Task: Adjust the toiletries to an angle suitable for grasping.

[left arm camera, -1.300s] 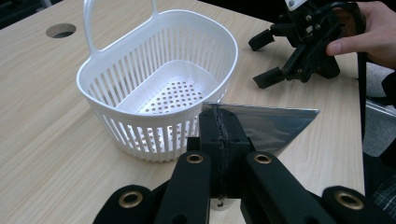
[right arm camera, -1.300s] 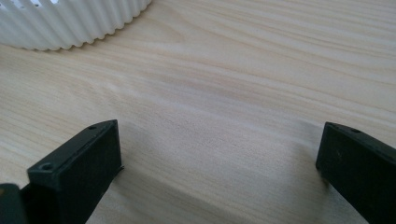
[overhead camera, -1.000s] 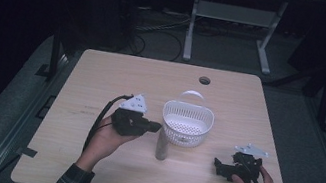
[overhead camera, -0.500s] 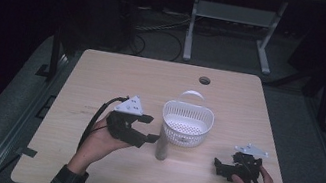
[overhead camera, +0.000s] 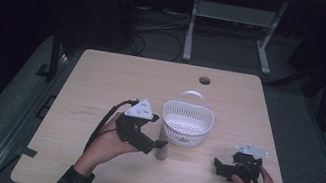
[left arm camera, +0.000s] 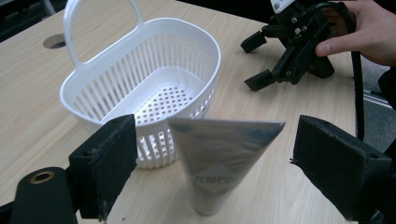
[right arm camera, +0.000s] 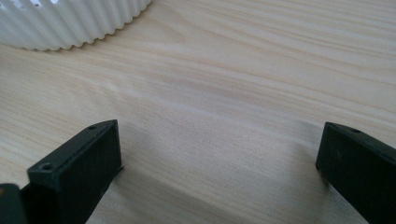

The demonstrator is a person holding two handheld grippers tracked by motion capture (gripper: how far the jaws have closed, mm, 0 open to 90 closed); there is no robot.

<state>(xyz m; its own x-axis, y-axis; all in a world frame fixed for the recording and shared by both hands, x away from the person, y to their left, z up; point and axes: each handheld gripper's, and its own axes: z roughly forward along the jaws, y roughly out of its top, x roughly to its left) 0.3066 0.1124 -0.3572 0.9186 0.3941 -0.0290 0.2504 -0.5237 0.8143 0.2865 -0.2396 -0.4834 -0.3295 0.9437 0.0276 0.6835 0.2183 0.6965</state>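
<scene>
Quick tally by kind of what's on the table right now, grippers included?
White basket: 1
Tube standing on its cap: 1
Hand-held grippers: 2, the left gripper with jaws just opened, the tube between them untouched, and the right gripper open, resting on the table
Total: 4
</scene>
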